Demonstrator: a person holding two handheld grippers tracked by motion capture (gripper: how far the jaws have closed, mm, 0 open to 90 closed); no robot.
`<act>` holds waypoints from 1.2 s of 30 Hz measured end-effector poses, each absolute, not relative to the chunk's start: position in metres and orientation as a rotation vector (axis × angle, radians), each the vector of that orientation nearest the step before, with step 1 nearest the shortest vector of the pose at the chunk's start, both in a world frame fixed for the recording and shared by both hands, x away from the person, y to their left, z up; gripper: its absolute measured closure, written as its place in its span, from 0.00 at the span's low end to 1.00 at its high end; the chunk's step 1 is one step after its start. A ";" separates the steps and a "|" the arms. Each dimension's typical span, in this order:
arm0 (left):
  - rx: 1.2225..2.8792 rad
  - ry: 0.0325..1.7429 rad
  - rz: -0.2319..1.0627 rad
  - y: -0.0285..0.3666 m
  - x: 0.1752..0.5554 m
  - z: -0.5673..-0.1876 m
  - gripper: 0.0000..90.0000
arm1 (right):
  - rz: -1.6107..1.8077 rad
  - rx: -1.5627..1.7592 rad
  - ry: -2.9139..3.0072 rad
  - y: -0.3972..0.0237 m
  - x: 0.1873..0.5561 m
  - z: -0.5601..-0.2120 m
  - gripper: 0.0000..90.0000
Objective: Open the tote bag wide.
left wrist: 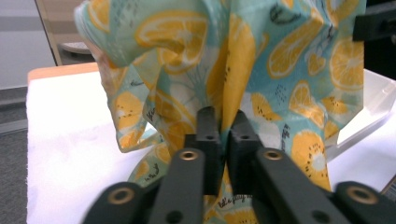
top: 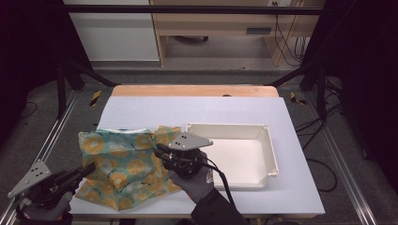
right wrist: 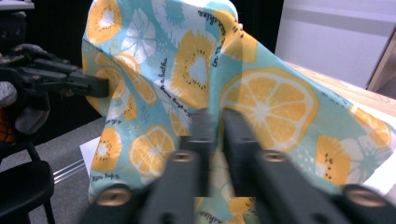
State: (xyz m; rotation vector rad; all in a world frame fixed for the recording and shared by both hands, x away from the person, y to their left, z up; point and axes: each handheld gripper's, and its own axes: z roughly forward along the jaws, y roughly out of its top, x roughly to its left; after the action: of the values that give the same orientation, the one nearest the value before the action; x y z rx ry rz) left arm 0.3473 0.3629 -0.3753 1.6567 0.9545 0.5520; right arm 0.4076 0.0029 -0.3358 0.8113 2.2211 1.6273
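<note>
Both grippers are black: the left gripper (top: 87, 169) and right gripper (top: 157, 153) each carry a grey three-cornered plate on top (small dark holes dot it). Brass-coloured rivets sit in the jaw links. A black cable trails from the right one. The hands wear grey gloves; the right sleeve is dark.

A white-topped table (top: 141, 110) with a wooden far edge stands on grey carpet (top: 197, 75). At twelve o'clock sits a wooden desk (top: 211, 23), a white cabinet (top: 112, 33) at eleven. Black frame bars (top: 187, 9) and cables (top: 286, 37) at one o'clock.
</note>
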 end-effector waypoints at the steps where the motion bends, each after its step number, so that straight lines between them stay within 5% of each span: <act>1: 1.647 0.953 0.559 0.364 0.346 -0.373 0.88 | 1.626 0.815 2.217 0.002 0.407 -0.336 1.00; 10: 1.571 0.923 0.606 0.363 0.336 -0.344 0.65 | 1.675 0.771 2.198 -0.013 0.397 -0.323 1.00; 19: 1.571 0.900 0.582 0.350 0.340 -0.322 0.62 | 1.662 0.729 2.216 -0.015 0.384 -0.318 1.00; 23: 1.590 0.914 0.580 0.346 0.344 -0.320 0.71 | 1.646 0.709 2.242 -0.013 0.381 -0.320 1.00; 28: 1.628 0.934 0.598 0.341 0.348 -0.322 0.98 | 1.648 0.714 2.252 -0.010 0.379 -0.325 1.00; 36: 1.629 0.910 0.638 0.342 0.335 -0.326 1.00 | 1.645 0.703 2.273 -0.006 0.373 -0.333 1.00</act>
State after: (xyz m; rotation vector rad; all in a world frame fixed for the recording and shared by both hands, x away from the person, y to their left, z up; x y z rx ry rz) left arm 0.3353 0.3419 -0.3256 1.6289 0.9102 0.6381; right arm 0.3729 -0.0060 -0.3329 0.7029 2.2730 1.6452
